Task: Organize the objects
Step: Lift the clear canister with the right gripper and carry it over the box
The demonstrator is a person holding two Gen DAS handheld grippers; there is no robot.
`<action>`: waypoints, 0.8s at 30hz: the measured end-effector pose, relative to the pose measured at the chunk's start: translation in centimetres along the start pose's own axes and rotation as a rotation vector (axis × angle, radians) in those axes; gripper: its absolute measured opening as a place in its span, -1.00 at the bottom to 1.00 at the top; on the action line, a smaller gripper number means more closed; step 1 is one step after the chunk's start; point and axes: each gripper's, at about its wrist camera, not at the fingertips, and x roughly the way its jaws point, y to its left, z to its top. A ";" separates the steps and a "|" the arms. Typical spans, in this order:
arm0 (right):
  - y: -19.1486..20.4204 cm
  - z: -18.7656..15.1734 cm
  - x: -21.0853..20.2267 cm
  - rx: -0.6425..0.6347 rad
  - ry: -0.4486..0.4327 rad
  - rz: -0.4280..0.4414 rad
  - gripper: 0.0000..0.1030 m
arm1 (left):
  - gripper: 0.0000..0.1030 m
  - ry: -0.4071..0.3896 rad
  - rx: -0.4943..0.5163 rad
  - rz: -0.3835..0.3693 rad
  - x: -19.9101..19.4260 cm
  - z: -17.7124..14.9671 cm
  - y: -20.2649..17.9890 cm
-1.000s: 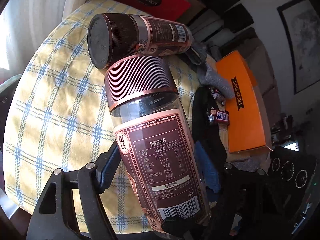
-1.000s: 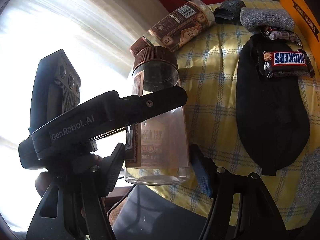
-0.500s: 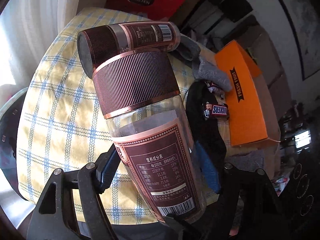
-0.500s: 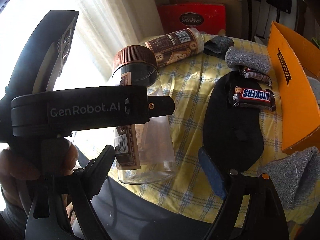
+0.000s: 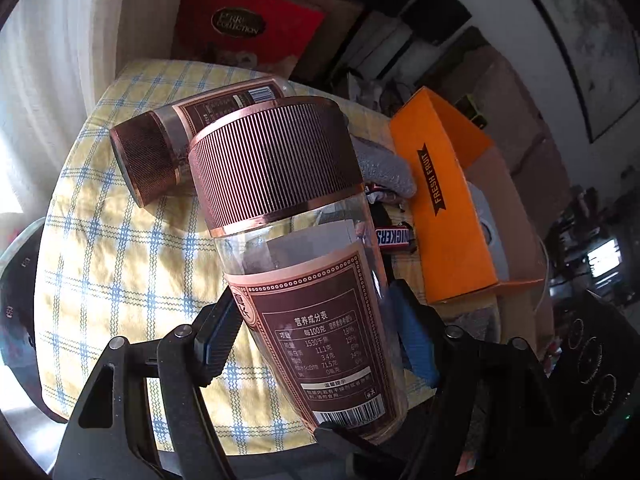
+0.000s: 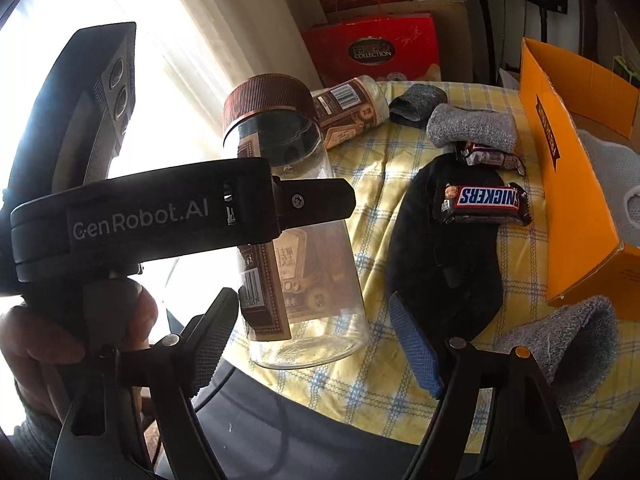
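My left gripper (image 5: 316,336) is shut on a clear jar (image 5: 304,248) with a ribbed brown lid and a brown label, and holds it tilted above the yellow checked tablecloth (image 5: 112,248). The same jar (image 6: 296,240) shows in the right wrist view, with the left gripper's black body across it. A second, filled jar (image 5: 188,136) lies on its side further back. My right gripper (image 6: 316,344) is open and empty at the table's near edge, behind the held jar. A Snickers bar (image 6: 486,200) lies on a black cloth (image 6: 448,248).
An open orange box (image 6: 568,184) marked FRESH FRUIT stands at the right. Grey rolled socks (image 6: 472,128) and a dark one (image 6: 416,104) lie at the back, another grey sock (image 6: 576,340) at the front right. A second candy bar (image 6: 492,156) lies near them. A red gift box (image 6: 372,48) stands behind.
My left gripper has lifted the clear jar up and toward the near side, away from the lying jar. The right gripper has drawn back and now sees more of the table.
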 end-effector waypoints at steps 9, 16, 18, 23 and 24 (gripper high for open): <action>-2.4 3.4 -6.3 0.051 -0.098 0.006 0.57 | 0.33 -0.021 0.135 -0.074 -2.1 4.7 -8.2; -6.9 4.6 -11.9 0.123 -0.164 -0.003 0.62 | 0.33 0.011 0.219 -0.126 -1.2 7.9 -14.5; -8.0 4.9 -12.9 0.136 -0.181 -0.023 0.62 | 0.33 0.033 0.242 -0.124 -0.3 8.4 -16.2; -11.0 5.3 -13.9 0.154 -0.216 -0.108 0.63 | 0.32 0.096 0.263 -0.092 4.1 8.5 -20.0; -11.7 5.3 -13.8 0.164 -0.213 -0.114 0.63 | 0.32 0.109 0.267 -0.081 5.0 8.6 -20.5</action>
